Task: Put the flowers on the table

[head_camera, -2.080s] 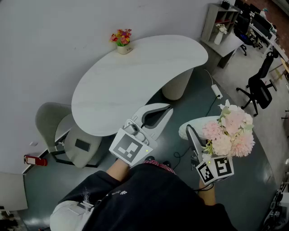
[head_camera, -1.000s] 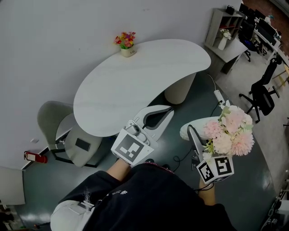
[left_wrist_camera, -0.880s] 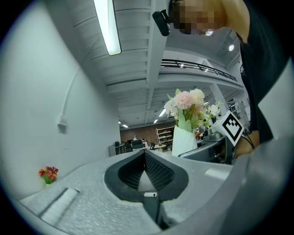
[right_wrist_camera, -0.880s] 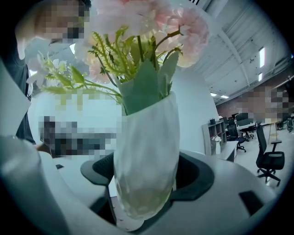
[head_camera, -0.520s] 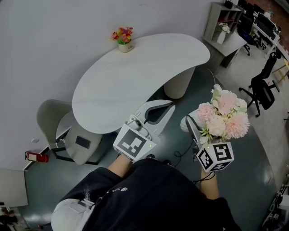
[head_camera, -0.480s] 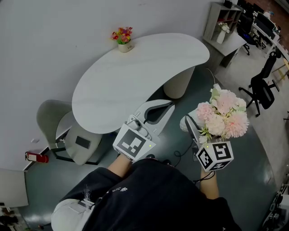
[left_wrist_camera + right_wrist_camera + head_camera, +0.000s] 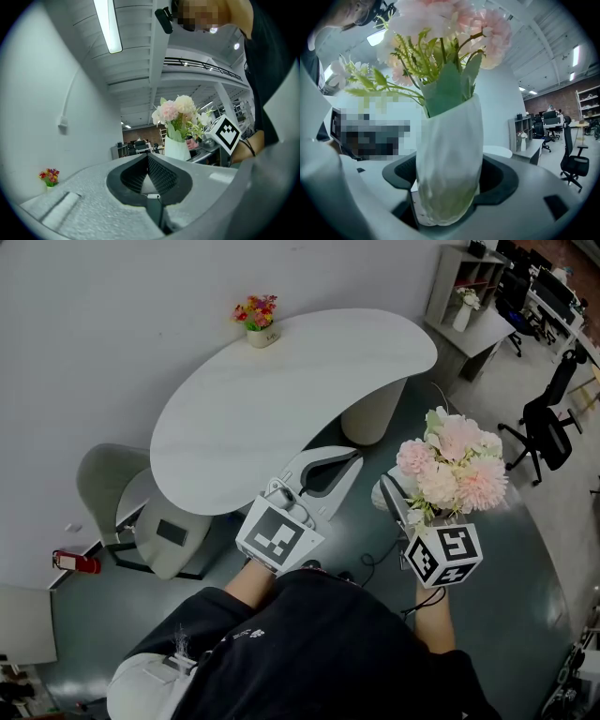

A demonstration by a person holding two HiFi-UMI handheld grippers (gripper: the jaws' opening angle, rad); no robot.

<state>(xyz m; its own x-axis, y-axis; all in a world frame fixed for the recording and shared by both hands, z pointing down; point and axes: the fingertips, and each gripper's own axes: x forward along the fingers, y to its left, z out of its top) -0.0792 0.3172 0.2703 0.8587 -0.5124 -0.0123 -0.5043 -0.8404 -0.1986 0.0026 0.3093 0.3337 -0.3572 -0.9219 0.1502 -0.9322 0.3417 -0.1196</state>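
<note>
A bunch of pale pink flowers (image 7: pixel 452 468) stands in a white vase (image 7: pixel 450 164). My right gripper (image 7: pixel 396 510) is shut on the vase's lower body and holds it upright above the floor, off the table's near right. The white kidney-shaped table (image 7: pixel 281 399) lies ahead and to the left. My left gripper (image 7: pixel 345 465) is shut and empty, and hovers just off the table's near edge. In the left gripper view the bouquet (image 7: pixel 180 110) shows beyond the shut left gripper (image 7: pixel 147 161). In the right gripper view the right gripper (image 7: pixel 447 190) clasps the vase.
A small pot of colourful flowers (image 7: pixel 255 317) sits at the table's far left end. A grey chair (image 7: pixel 131 512) stands at its near left, with a red extinguisher (image 7: pixel 73 563) on the floor. A black office chair (image 7: pixel 548 423), a shelf unit (image 7: pixel 464 287) and a floor cable (image 7: pixel 448 423) lie to the right.
My right gripper has carried the vase of flowers a little forward and left, towards the table. The left gripper has hardly moved.
</note>
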